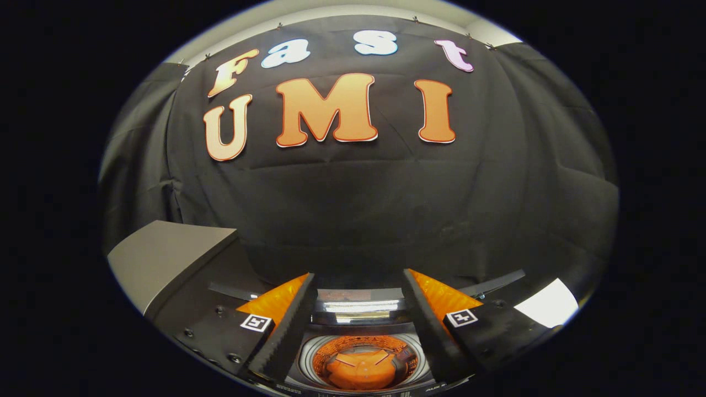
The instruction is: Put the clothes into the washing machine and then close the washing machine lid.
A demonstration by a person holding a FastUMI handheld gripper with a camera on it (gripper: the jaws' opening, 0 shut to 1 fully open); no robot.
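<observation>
1. Clearly, the small top-loading washing machine with a round steel-walled drum sits low between the gripper's fingers, its opening facing up and uncovered.
2. Inside the drum lies something orange; whether it is clothing or the drum's own base lit orange, I cannot tell.
3. Just beyond the opening runs a shiny, pale horizontal band, perhaps the raised lid or the control panel; the picture is too cramped to say which.
4. The gripper hovers above the machine with its fingers spread wide apart, and nothing is held between them.
5. To the left, past the machine, stands a grey flat-topped box on the dark surface.
6. My reading: the loading step looks done or nearly so, and closing the lid is in hand.
7. The next move would call for reaching to the far edge, catching the lid, and swinging it down over the drum.
</observation>
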